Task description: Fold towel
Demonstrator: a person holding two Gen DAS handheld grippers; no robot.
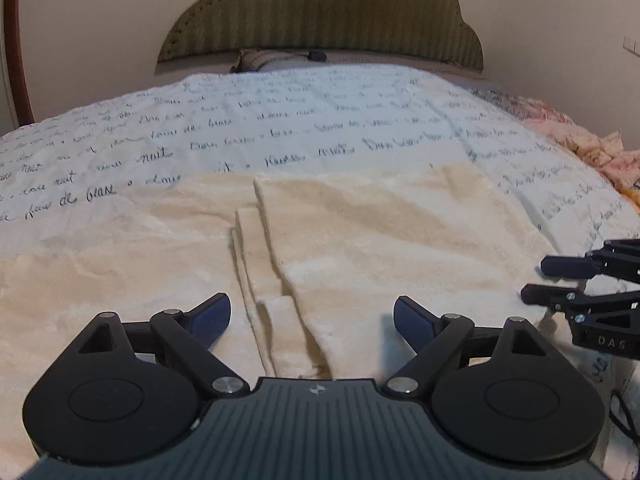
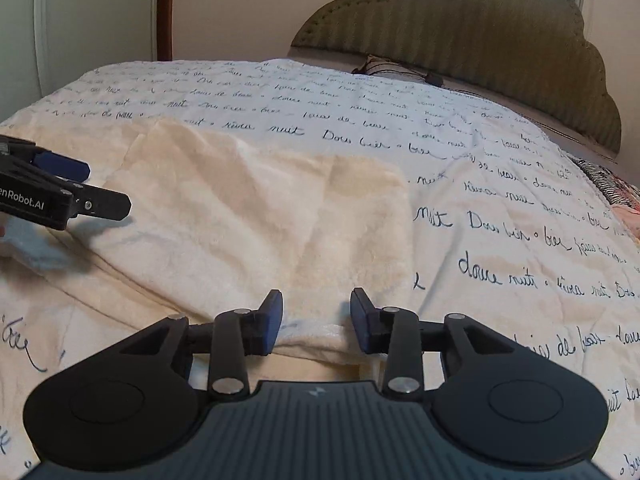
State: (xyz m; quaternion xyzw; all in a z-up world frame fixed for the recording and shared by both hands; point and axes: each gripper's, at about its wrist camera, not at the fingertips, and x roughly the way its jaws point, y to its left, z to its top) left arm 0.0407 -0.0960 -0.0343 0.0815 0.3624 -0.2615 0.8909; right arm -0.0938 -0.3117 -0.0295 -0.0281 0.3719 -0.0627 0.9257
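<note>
The cream towel [image 1: 360,240] lies partly folded on a white bedspread [image 1: 280,120] printed with cursive script, its doubled right portion overlapping a flatter layer toward 9 o'clock, with stepped folded edges running down the middle. In the right wrist view the towel [image 2: 256,216] fills the centre, its near edge just at the fingertips. The left gripper [image 1: 312,316] hovers over the fold seam, jaws spread wide, nothing between them. The right gripper [image 2: 316,316] stands spread as well, straddling the towel's near hem without pinching it. At 12 o'clock rises a scalloped olive headboard [image 1: 320,12]; a floral coverlet [image 1: 580,140] shows at 3 o'clock.
</note>
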